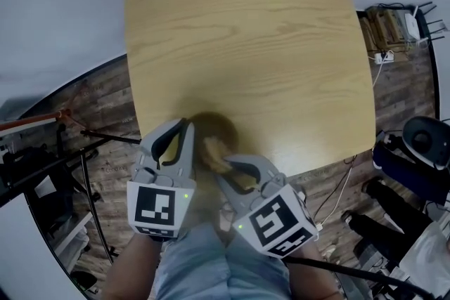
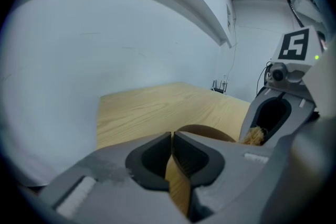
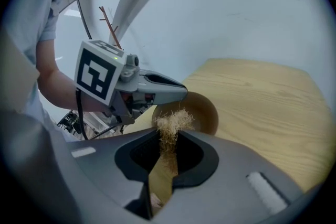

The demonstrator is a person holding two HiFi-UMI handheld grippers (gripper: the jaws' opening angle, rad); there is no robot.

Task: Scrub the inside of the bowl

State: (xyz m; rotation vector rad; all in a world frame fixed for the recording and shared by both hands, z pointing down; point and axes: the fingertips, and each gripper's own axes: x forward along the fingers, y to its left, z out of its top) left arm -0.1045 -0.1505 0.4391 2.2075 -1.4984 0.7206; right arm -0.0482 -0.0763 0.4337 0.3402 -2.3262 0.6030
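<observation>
A brown bowl (image 1: 219, 127) sits at the near edge of the wooden table (image 1: 246, 46). My left gripper (image 1: 187, 126) is shut on the bowl's left rim; in the left gripper view the thin brown wall (image 2: 178, 186) runs between the closed jaws of the left gripper (image 2: 172, 136). My right gripper (image 1: 228, 162) is shut on a tan fibrous scrubber (image 1: 214, 151), held over the bowl's near side. In the right gripper view the scrubber (image 3: 171, 122) sticks out past the right gripper (image 3: 169, 138), just in front of the bowl (image 3: 203, 112). The bowl's bottom is mostly hidden.
The bowl stands close to the table's front edge, above the person's lap. Dark wooden floor surrounds the table, with tripod legs (image 1: 91, 144) at left and a power strip with cables (image 1: 383, 57) at right. A white wall lies beyond the far edge.
</observation>
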